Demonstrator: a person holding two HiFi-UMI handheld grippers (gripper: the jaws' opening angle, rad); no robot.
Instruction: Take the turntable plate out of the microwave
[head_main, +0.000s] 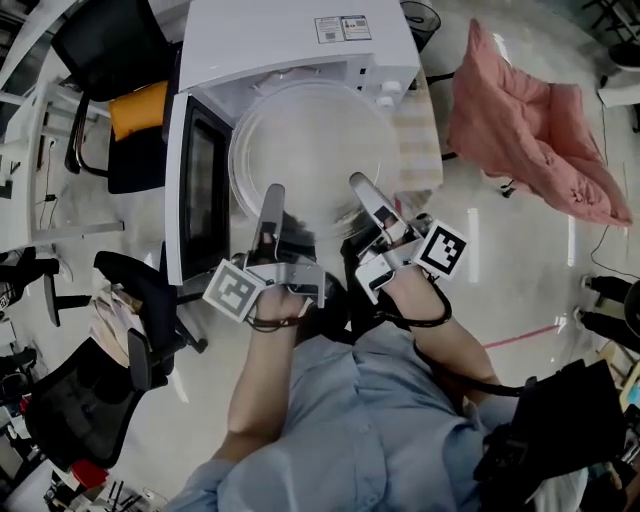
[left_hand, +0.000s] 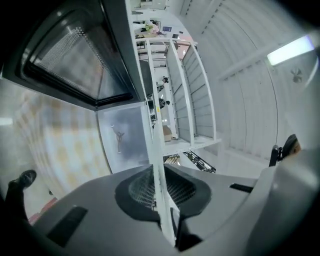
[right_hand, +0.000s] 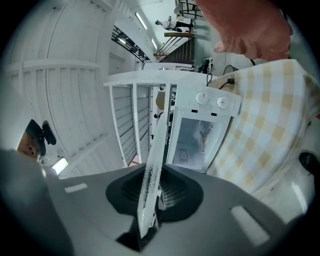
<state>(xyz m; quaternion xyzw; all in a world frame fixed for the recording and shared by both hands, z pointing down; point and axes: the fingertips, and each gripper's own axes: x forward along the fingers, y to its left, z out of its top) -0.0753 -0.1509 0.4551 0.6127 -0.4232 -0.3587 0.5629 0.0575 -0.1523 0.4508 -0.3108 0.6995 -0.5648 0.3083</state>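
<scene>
The clear glass turntable plate (head_main: 310, 150) is held flat in front of the white microwave (head_main: 290, 40), its far rim at the opening. My left gripper (head_main: 272, 195) is shut on the plate's near-left rim. My right gripper (head_main: 360, 185) is shut on the near-right rim. In the left gripper view the plate (left_hand: 159, 165) shows edge-on, clamped between the dark pads of the left gripper (left_hand: 162, 200), with the microwave cavity (left_hand: 122, 137) beyond. The right gripper view shows the same for the plate (right_hand: 155, 165) and the right gripper (right_hand: 150, 200).
The microwave door (head_main: 200, 190) stands open to the left, close beside the left gripper. A checked cloth (head_main: 420, 140) covers the table to the right of the microwave. A pink cloth (head_main: 530, 130) lies further right. Black chairs (head_main: 130, 300) stand at the left.
</scene>
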